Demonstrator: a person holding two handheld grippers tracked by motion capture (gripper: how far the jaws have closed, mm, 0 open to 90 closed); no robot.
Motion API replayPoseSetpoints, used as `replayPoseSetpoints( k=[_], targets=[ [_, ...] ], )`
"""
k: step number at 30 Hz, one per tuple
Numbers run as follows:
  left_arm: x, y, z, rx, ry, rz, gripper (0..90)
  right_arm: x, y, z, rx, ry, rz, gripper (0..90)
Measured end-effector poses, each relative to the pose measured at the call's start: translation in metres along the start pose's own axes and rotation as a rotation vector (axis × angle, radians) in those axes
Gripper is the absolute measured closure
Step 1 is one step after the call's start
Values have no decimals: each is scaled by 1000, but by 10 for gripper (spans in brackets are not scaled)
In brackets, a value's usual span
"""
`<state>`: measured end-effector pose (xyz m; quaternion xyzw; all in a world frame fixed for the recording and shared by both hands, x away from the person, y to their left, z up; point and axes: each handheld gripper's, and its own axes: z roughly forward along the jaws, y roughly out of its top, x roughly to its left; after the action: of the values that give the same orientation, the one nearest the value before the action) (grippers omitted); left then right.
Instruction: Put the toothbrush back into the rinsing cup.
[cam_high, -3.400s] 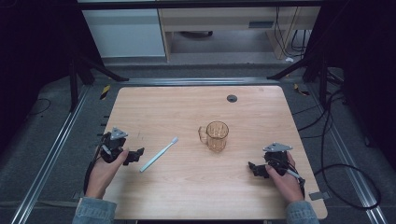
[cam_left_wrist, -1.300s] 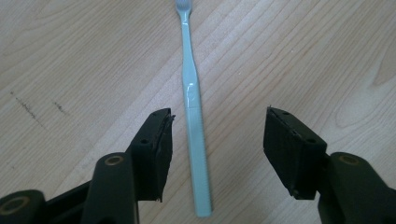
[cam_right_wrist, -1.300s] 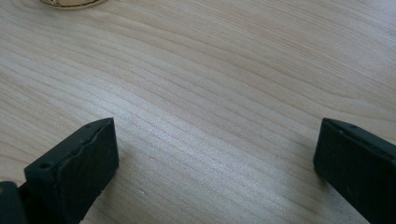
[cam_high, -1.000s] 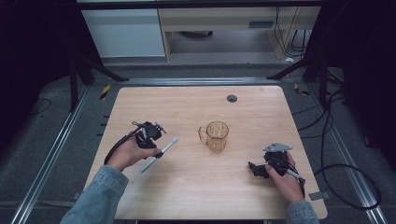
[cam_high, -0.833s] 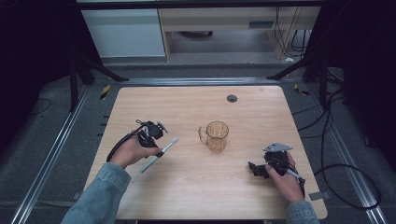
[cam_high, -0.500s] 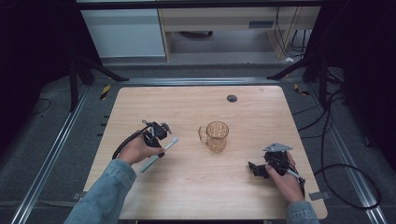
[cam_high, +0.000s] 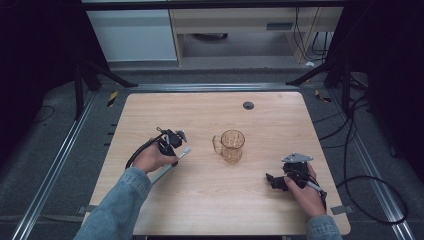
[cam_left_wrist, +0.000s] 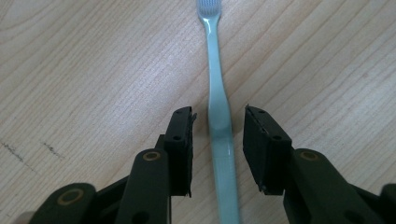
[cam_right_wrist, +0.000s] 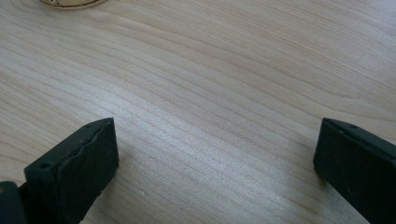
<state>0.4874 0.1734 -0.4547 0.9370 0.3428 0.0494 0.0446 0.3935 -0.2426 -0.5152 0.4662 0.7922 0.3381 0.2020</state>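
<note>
Left gripper (cam_left_wrist: 218, 140): jaws narrowly parted, straddling the pale green toothbrush (cam_left_wrist: 219, 116) handle, not clamped | Toothbrush: flat on the wooden table (cam_high: 210, 200), left of the amber glass mug (cam_high: 232, 145), bristle end toward it | Right gripper (cam_high: 274, 181): jaws wide, holding nothing, low over bare wood near the table's right front

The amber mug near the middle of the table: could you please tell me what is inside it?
The amber mug looks empty from the high view: only its translucent glass wall and base show. The toothbrush lies outside it on the table, between the left gripper's open jaws.
</note>
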Motion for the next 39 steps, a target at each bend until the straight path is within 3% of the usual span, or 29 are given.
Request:
replayPoseSetpoints(
  k=[11, 39],
  targets=[
    [1, 7, 4, 27, -14, 10, 679, 0, 0, 0, 0, 0, 0, 4],
    [3, 11, 9, 31, -37, -1, 762, 0, 0, 0, -2, -2, -8, 4]
  ],
)
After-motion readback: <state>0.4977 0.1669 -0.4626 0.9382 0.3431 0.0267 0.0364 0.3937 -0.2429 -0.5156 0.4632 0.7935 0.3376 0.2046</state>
